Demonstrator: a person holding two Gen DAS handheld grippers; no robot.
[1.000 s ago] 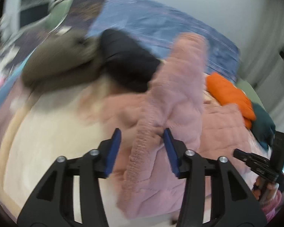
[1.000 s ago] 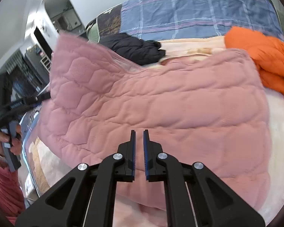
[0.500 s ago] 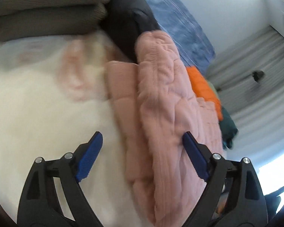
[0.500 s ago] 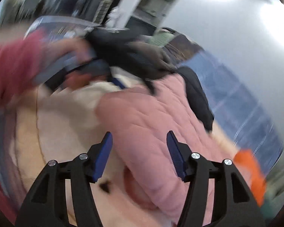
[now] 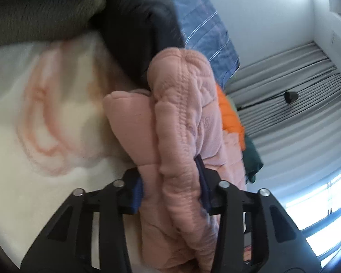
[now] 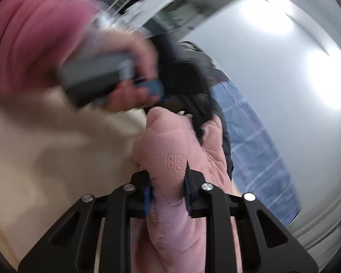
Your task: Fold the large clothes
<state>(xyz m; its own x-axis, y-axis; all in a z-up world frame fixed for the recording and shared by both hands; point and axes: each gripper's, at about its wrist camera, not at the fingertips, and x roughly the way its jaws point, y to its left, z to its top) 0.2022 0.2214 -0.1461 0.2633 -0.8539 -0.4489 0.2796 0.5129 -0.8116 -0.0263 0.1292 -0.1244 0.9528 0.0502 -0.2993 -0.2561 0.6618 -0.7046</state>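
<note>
Both grippers are clamped on the pink quilted garment (image 5: 184, 118)

The left gripper (image 5: 170, 191) has its blue pads squeezed onto a thick bunched fold of the pink quilted garment, which lies on the cream blanket (image 5: 34, 159). A black jacket (image 5: 141, 22) sits just beyond the pink fabric, an orange garment (image 5: 229, 113) touches its far side, and the blue plaid bedding (image 5: 206, 34) is further back. The right gripper (image 6: 168, 191) pinches another fold of the same garment (image 6: 179, 159), with embossed letters showing. It's pretty blurry, but the person's hand (image 6: 134, 68) holds the other tool just above it.
</note>
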